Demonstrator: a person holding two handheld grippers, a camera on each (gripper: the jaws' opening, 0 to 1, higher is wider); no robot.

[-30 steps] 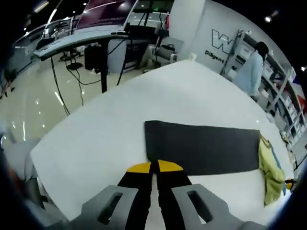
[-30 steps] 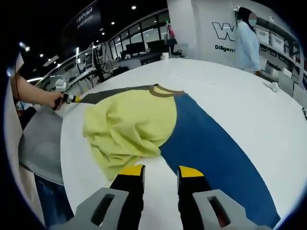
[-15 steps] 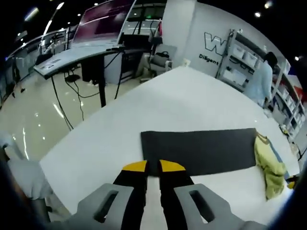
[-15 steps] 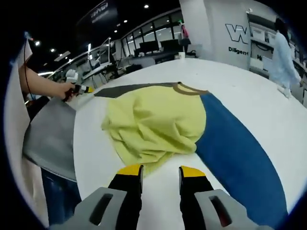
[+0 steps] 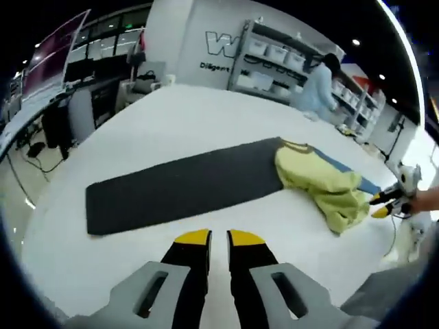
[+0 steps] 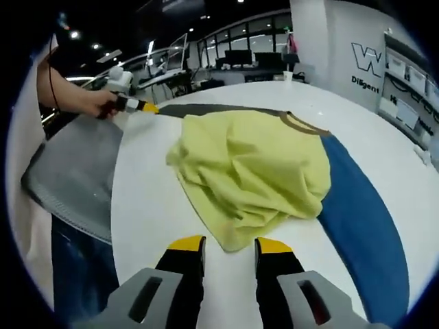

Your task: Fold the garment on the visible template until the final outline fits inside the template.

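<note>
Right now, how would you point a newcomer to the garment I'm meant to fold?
Start at the big white table. Two flat strips lie end to end on it, one dark grey and one blue. The garment is the crumpled pale yellow shirt with a brown collar bunched over their join, the only wrinkled, raised thing there.

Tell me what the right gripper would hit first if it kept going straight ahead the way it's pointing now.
Most likely the near edge of the crumpled yellow garment, lying just ahead of the right gripper, whose jaws stand open. Whether they would ride over the hem or catch it is unclear.

left claw parted, right claw parted
</note>
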